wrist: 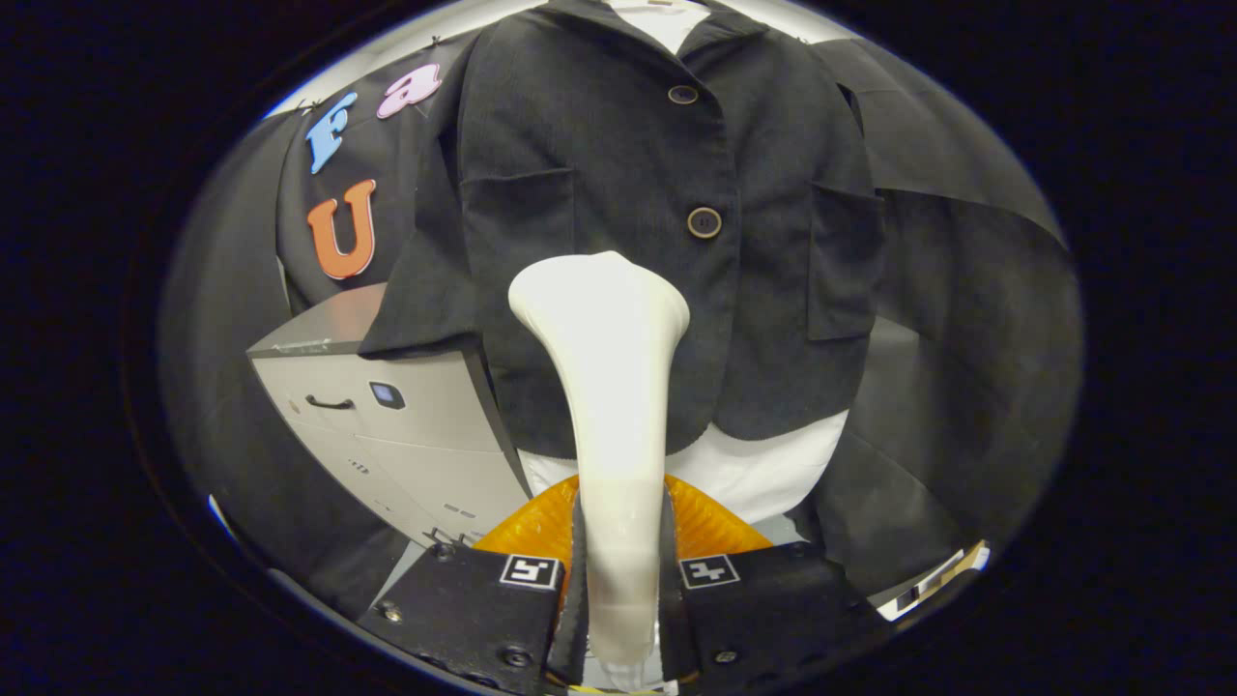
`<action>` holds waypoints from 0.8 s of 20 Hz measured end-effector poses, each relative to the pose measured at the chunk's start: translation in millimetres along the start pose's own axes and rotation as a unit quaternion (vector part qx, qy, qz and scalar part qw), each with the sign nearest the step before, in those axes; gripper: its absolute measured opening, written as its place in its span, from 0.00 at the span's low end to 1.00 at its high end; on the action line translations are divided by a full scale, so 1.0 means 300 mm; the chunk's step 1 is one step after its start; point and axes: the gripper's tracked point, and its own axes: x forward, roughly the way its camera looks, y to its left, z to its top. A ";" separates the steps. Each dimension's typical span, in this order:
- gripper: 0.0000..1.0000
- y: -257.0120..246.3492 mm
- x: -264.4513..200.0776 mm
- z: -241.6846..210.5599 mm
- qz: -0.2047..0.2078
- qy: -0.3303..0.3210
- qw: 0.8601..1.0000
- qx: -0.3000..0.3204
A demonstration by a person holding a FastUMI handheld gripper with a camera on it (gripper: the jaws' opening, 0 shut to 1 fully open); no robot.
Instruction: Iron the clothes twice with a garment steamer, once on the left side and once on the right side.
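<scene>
My gripper (619, 565) is shut on the handle of a cream-white garment steamer (611, 387), both fingers pressing on it from either side. The steamer rises straight ahead and its flared head rests against or very close to the front of a black button-up jacket (618, 164). The jacket hangs on a white torso form (763, 474) whose lower edge shows beneath the hem. The steamer head sits at the jacket's left front panel, just below and left of the lower button (704, 222). Whether the head touches the cloth I cannot tell.
A grey metal cabinet (406, 435) with drawer handles stands to the left, under the jacket's sleeve. An orange ribbed object (710, 527) lies just beyond the fingers below the form. Black cloth hangs behind and to the right.
</scene>
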 end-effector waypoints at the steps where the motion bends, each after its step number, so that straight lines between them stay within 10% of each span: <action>1: 0.32 -0.004 0.003 -0.013 -0.001 0.003 1.000 -0.001; 16: 0.32 -0.061 -0.133 -0.001 0.010 0.001 0.999 0.050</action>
